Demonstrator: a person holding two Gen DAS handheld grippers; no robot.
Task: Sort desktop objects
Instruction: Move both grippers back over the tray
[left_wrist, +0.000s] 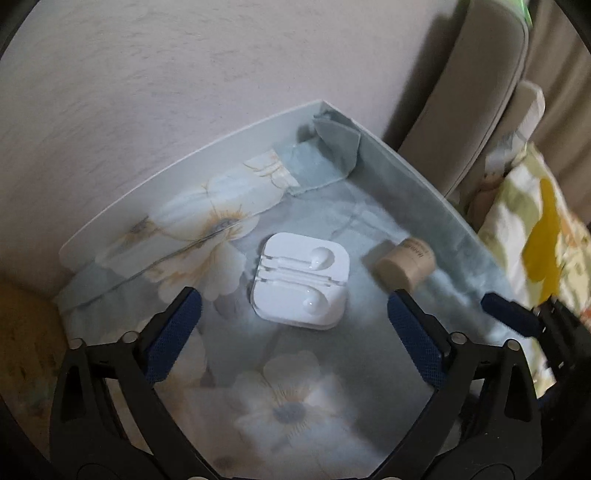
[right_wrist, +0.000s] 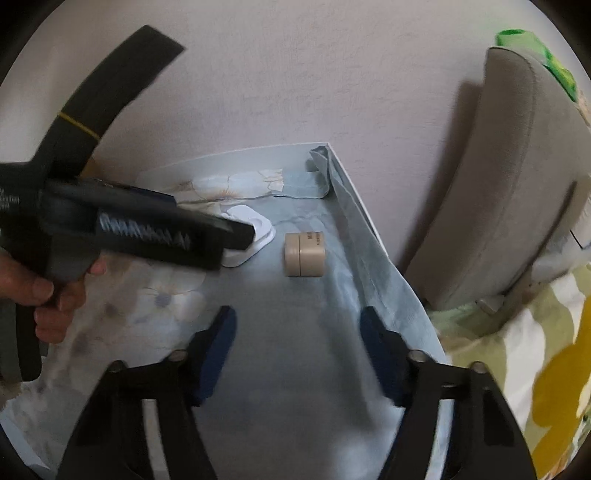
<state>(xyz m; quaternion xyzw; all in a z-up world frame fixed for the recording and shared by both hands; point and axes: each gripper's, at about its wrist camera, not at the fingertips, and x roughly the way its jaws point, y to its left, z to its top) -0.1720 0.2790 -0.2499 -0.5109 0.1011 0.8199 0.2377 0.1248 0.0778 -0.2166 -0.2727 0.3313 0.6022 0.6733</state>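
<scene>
Left gripper spread wide, empty, poised over white earphone case lying on floral cloth. Right gripper parted, empty, aimed at beige jar on its side just right of the case, untouched.

Black claw frames, blue textured pads, silver screws

I see a white tabletop set in a wall corner, covered by a pale blue floral cloth bunched up at the far corner. On the cloth lie a white earphone case and, just beside it, a beige cylindrical container on its side.
</scene>
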